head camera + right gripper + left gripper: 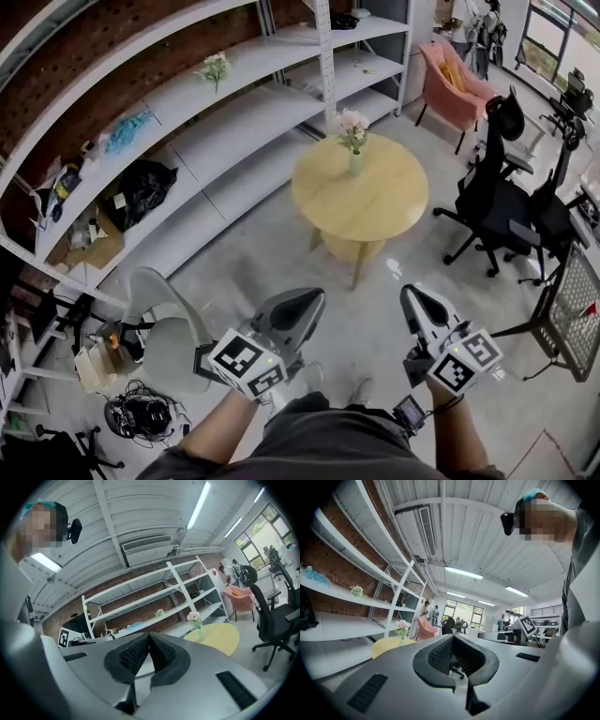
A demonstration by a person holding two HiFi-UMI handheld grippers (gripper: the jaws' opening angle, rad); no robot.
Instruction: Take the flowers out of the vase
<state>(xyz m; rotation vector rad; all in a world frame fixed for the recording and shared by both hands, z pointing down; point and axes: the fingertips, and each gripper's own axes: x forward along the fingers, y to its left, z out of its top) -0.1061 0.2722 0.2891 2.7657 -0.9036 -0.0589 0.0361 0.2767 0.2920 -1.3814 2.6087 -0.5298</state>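
We have yet to begin: the flowers [352,122] stand in the vase [355,164], well apart from our left gripper [305,305] and right gripper [417,302], both closed, empty

round yellow table [375,202] stands on the grey floor [272,262], near the white shelves [234,127]. one small green vase [355,165] stands upright by its far edge, with pink and white flowers [352,122] in it.

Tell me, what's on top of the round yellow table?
Only a small green vase with pale pink flowers, near the table's far edge. Inside the vase is too small to see.
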